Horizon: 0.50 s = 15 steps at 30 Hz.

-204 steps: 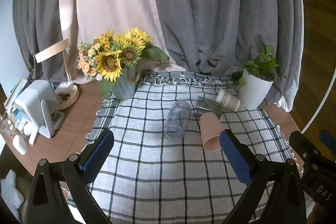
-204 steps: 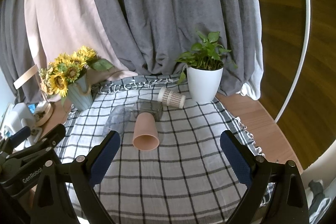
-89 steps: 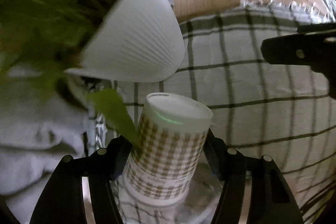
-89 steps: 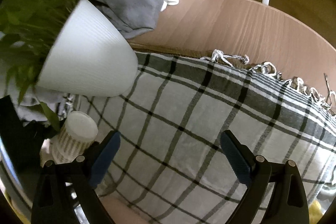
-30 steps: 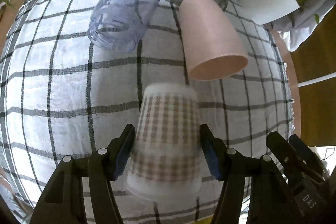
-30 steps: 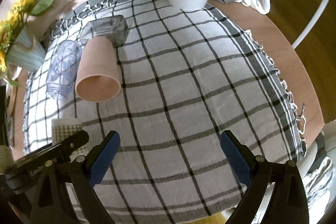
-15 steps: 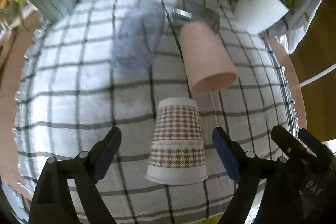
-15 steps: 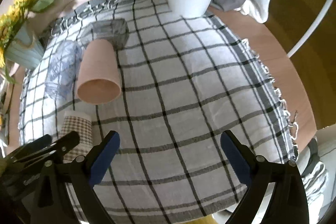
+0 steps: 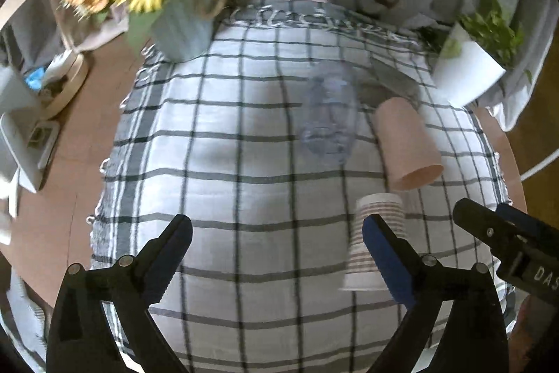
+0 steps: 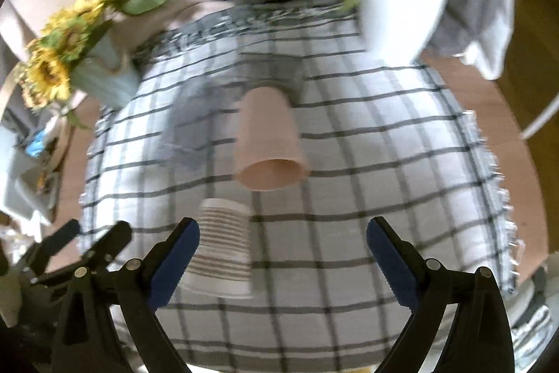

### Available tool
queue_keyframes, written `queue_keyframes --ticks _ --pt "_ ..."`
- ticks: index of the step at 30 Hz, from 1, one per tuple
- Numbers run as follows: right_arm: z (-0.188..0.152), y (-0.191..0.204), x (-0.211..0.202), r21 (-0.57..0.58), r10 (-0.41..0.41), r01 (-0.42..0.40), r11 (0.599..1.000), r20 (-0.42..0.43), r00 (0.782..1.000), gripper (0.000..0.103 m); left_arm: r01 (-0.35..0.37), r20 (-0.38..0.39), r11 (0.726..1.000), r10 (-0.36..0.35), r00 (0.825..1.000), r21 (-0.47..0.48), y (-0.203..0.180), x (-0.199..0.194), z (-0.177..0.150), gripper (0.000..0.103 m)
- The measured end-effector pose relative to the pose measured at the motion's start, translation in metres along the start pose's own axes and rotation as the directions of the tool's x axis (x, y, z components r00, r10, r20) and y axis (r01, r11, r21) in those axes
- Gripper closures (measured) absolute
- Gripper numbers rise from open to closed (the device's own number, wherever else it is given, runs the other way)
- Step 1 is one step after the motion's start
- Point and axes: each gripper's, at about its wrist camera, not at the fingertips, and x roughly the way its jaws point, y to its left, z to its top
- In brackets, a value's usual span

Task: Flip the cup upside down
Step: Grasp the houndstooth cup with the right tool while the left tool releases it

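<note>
The checked paper cup [image 9: 374,233] stands upside down on the plaid cloth [image 9: 244,156], base up, rim on the cloth. It also shows in the right wrist view [image 10: 223,250]. My left gripper [image 9: 277,247] is open and empty, to the left of the cup, its right finger in front of it. My right gripper [image 10: 283,254] is open and empty, with the cup just inside its left finger. A pink cup [image 9: 407,145] lies on its side behind, also in the right wrist view [image 10: 269,142].
A clear plastic cup [image 9: 328,114] and a glass tumbler [image 9: 391,86] lie on their sides. A sunflower vase [image 9: 181,20] stands back left, a white plant pot [image 9: 468,76] back right. White devices [image 9: 21,128] sit on the wooden table at left. Curtains hang behind.
My left gripper has let go of the checked cup, opened wide, and pulled back and left. The cup stays upside down on the cloth. The right gripper has tilted up.
</note>
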Motion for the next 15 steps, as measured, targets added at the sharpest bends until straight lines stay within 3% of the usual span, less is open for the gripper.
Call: queue_keyframes --ticks 6,15 --pt "0.008 0.017 0.033 0.002 0.085 -0.086 0.996 -0.113 0.990 0.011 -0.059 0.003 0.998 0.059 0.998 0.004 0.019 0.006 0.000 0.004" --pt "0.013 0.020 0.083 0.092 0.159 -0.139 0.986 -0.262 0.952 0.023 -0.068 -0.027 0.998 0.068 0.997 0.008 0.030 0.018 -0.002 0.004"
